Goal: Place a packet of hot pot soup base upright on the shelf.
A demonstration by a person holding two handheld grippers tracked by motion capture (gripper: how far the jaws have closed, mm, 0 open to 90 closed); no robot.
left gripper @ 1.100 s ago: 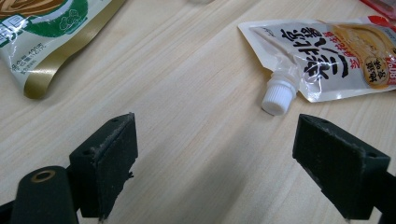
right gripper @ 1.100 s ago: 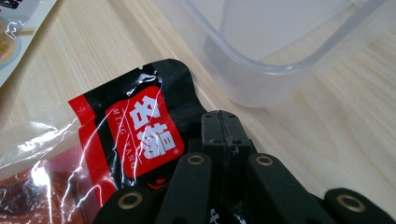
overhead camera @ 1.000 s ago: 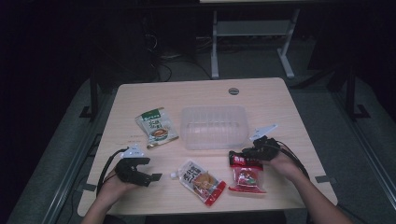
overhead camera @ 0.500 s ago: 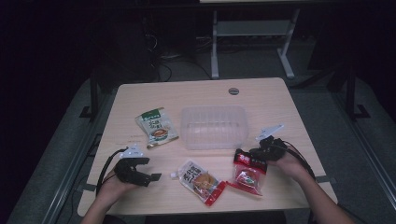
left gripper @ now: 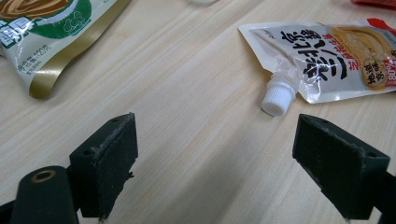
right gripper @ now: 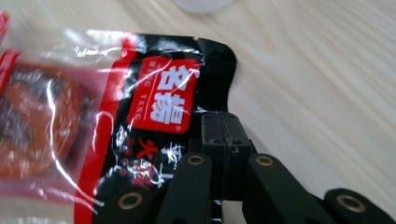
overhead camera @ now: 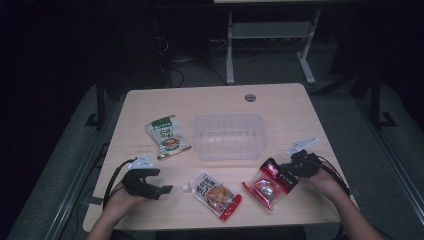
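A red and black snack packet [overhead camera: 266, 187] lies near the front right of the table [overhead camera: 210, 100], one end raised. My right gripper [overhead camera: 286, 176] is shut on the black edge of that packet [right gripper: 159, 93], and the closed jaws [right gripper: 224, 128] pinch the film. My left gripper [overhead camera: 161, 181] rests at the front left, open, with nothing between its pads [left gripper: 215, 154]. A white spouted pouch [overhead camera: 216, 194] lies just right of it, its cap [left gripper: 276, 97] pointing toward the jaws.
A clear plastic container [overhead camera: 228, 136] stands in the middle of the table. A green and gold pouch [overhead camera: 167, 136] lies to its left, and its corner shows in the left gripper view [left gripper: 42, 28]. A round grommet [overhead camera: 250, 97] sits near the far edge.
My right gripper has moved to the right with the red packet's edge in it, pulling the packet askew. The left gripper has not moved.
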